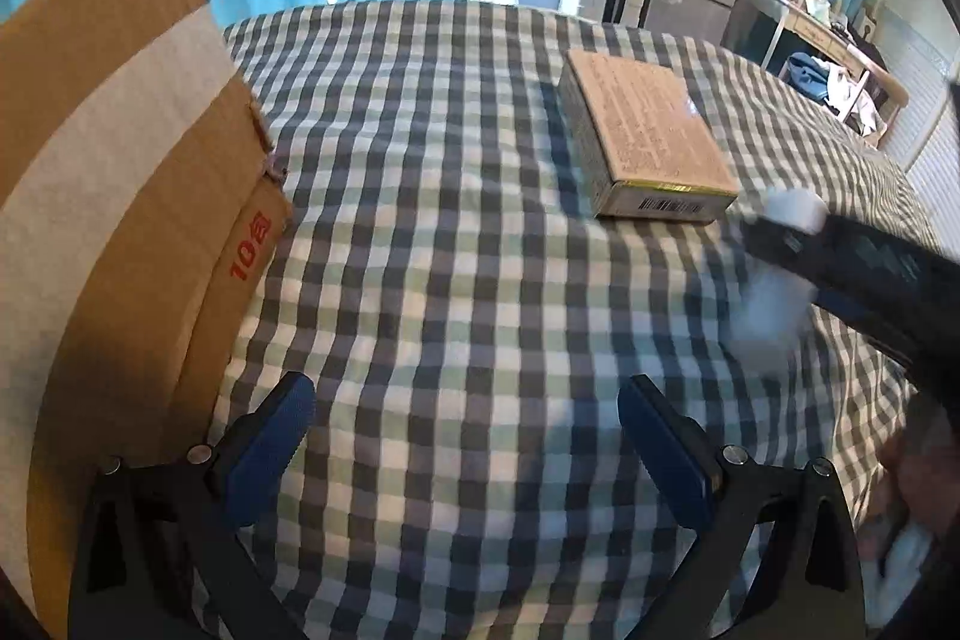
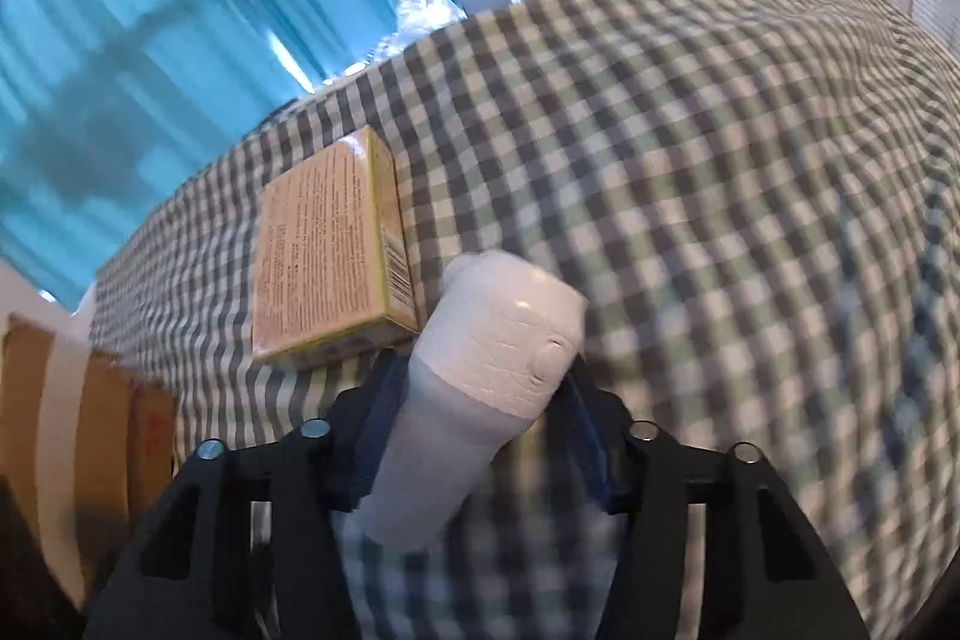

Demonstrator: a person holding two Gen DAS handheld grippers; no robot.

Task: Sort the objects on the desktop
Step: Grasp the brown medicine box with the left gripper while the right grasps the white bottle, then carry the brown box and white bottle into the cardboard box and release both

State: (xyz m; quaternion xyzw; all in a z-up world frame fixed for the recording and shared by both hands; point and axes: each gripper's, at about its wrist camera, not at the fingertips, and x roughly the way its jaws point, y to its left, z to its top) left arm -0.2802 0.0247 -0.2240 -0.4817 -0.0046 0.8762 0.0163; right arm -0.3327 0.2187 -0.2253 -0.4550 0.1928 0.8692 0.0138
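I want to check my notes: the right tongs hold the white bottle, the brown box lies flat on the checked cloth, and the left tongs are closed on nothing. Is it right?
One point is wrong. The left tongs are open, not closed, as the left wrist view shows. The rest stands: the right tongs hold the white bottle, and the brown box lies flat on the checked cloth.

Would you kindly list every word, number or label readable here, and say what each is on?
"10", then a red character I cannot make out: side of the cardboard carton.
Flat box: lines of print and a barcode, too small to read.
White bottle: no text visible.
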